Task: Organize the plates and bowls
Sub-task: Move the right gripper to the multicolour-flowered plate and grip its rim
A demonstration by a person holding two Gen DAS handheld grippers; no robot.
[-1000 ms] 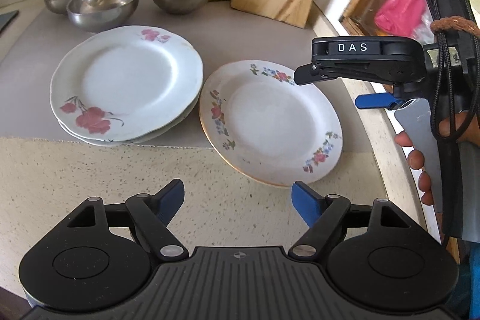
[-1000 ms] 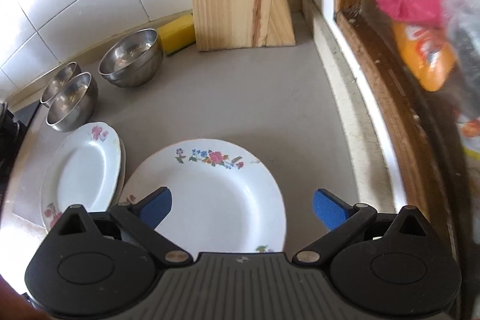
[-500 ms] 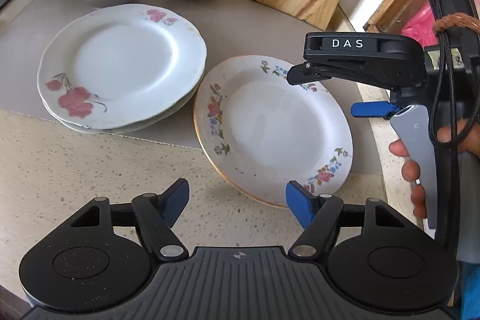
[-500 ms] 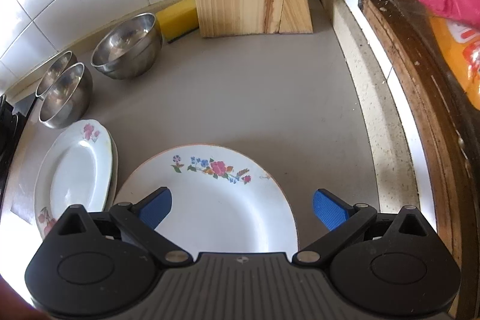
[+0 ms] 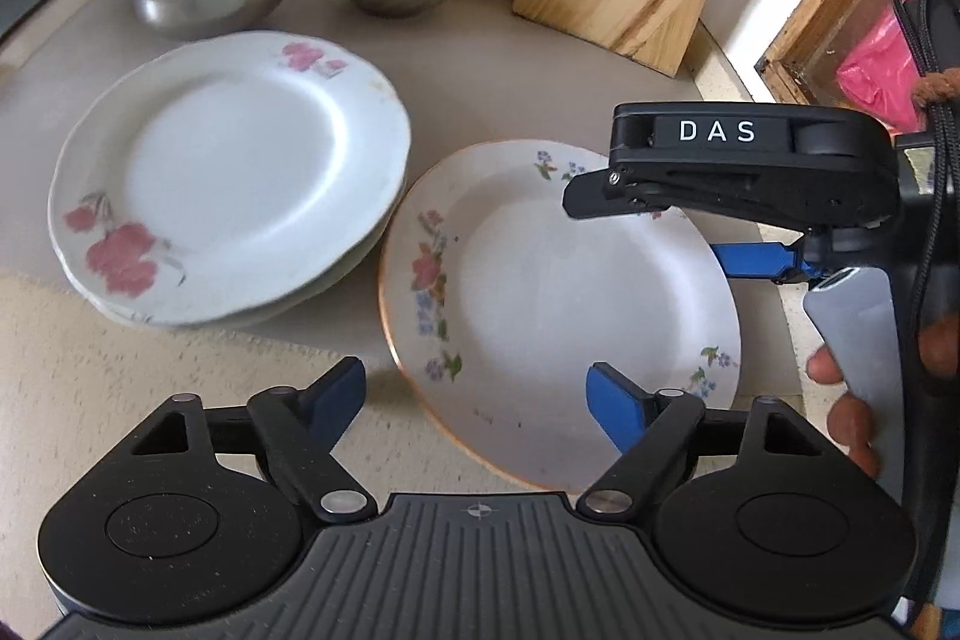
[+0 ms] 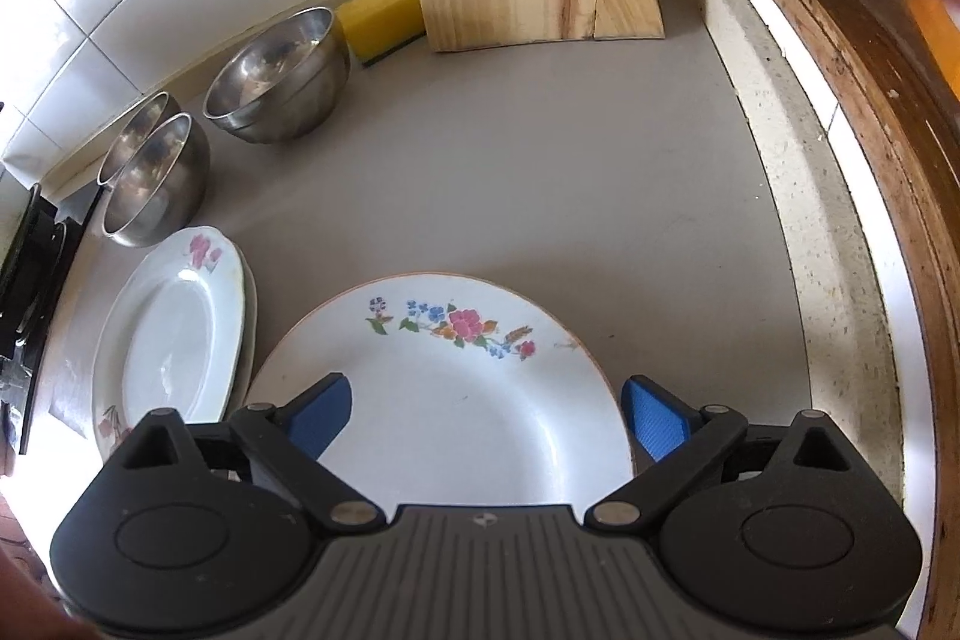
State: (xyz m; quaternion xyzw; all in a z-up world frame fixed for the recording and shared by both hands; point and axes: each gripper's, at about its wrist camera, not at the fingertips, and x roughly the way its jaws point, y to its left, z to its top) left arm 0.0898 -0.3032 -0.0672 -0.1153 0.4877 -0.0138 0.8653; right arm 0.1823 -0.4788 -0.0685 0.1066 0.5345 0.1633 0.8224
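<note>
Both grippers open over gold-rimmed plate [image 6: 456,400], apparently untouched.

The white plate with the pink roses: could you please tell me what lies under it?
Under the white plate with pink roses, another white plate's rim peeks out. Its face and pattern are covered.

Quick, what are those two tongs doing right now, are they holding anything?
Left tongs: opening, holding nothing, above the near rim of the gold-rimmed plate.
Right tongs: open, empty, over the same plate.
</note>
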